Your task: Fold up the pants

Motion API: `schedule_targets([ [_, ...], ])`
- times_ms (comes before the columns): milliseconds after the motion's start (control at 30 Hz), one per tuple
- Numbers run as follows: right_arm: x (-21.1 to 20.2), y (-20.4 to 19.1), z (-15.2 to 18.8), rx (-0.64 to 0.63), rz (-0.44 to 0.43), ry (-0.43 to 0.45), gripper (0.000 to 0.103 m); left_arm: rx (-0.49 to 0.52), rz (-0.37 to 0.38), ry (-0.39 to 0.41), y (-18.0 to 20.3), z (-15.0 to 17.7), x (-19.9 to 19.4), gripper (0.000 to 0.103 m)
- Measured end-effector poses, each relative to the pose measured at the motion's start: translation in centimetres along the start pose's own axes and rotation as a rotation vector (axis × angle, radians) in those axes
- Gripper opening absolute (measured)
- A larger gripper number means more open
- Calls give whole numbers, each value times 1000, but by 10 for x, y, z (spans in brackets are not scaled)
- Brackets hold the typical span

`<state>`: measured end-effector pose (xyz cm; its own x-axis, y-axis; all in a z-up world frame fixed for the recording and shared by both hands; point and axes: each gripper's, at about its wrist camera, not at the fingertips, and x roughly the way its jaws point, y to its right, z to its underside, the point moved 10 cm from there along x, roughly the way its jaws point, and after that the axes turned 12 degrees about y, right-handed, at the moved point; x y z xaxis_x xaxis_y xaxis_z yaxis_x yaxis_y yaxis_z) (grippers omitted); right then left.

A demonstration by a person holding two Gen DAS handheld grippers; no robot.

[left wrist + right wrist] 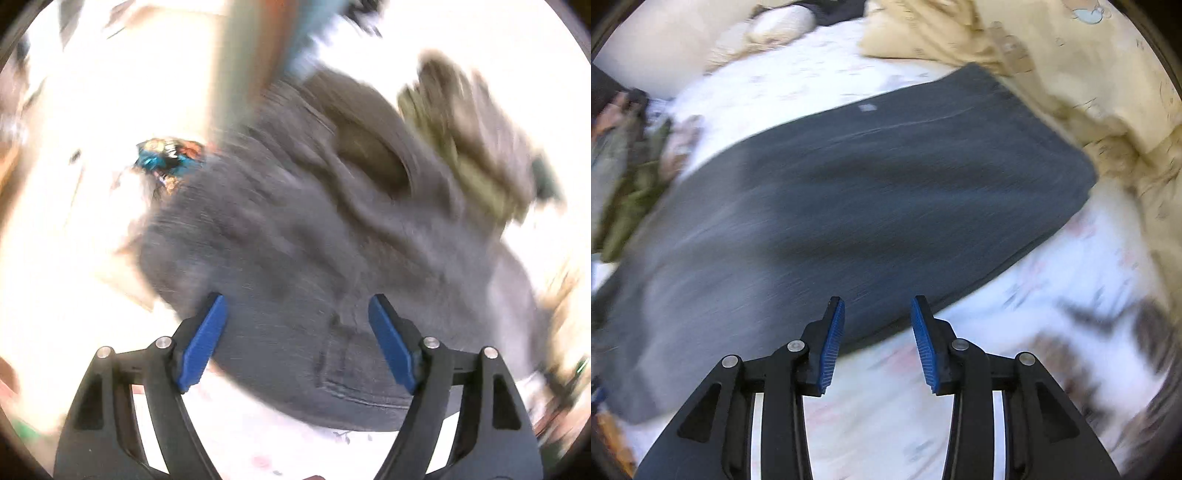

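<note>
Dark grey pants point(849, 199) lie flat across a white patterned bedsheet point(1071, 266) in the right wrist view, legs reaching to the far right. My right gripper point(877, 306) is open and empty, just above the pants' near edge. In the blurred left wrist view the waist end of the pants point(314, 258) lies rumpled, with an open waistband and a pocket seam showing. My left gripper point(297, 302) is wide open and empty above that end, its blue pads point(205, 343) on either side of the cloth.
A beige blanket point(1089, 74) is bunched along the far right of the bed. A pile of green and mixed clothes point(628, 177) lies at the left, and it also shows in the left wrist view point(461, 147). A colourful small item point(170, 158) sits beyond the pants.
</note>
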<state>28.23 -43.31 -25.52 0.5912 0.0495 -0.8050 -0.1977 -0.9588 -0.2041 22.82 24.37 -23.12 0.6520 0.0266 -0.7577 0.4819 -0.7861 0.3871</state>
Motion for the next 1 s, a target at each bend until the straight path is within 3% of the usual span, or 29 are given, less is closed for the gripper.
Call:
schedule_targets([
  [67,-2,-24,5,14,-50,-1,53,-129,36,30,-19,-5,-8,83],
  [100,-3,-31,7,22,-70,-4,54,-167,30,40,-25,-5,-8,94],
  [133,-10,-34,10,37,-96,-11,54,-204,25,47,-31,-2,-5,96],
  [200,-15,-42,10,74,-132,-4,55,-239,-2,37,-41,-2,4,96],
  [300,-41,-48,24,147,-178,10,62,-347,-83,117,-67,8,-8,96],
  [367,-46,-49,33,181,-190,5,63,-373,-60,68,-67,15,4,95],
  [467,-40,-48,40,218,-199,-22,63,-301,59,50,-35,7,18,94],
  [533,-36,-49,41,205,-185,-25,63,-256,71,16,-27,8,27,94],
  [633,-32,-43,43,214,-173,-28,63,-301,82,19,-30,6,38,93],
  [733,-29,-37,43,222,-169,-31,63,-324,133,64,-30,-7,36,92],
  [833,-27,-37,44,226,-176,-35,63,-255,247,141,-7,-28,25,92],
  [900,-26,-41,42,226,-188,-33,63,-215,313,148,8,-36,24,89],
  [967,-25,-44,42,208,-188,-30,64,-162,304,133,8,-38,33,89],
  [1000,-24,-47,43,186,-182,-30,64,-121,242,99,3,-32,44,89],
])
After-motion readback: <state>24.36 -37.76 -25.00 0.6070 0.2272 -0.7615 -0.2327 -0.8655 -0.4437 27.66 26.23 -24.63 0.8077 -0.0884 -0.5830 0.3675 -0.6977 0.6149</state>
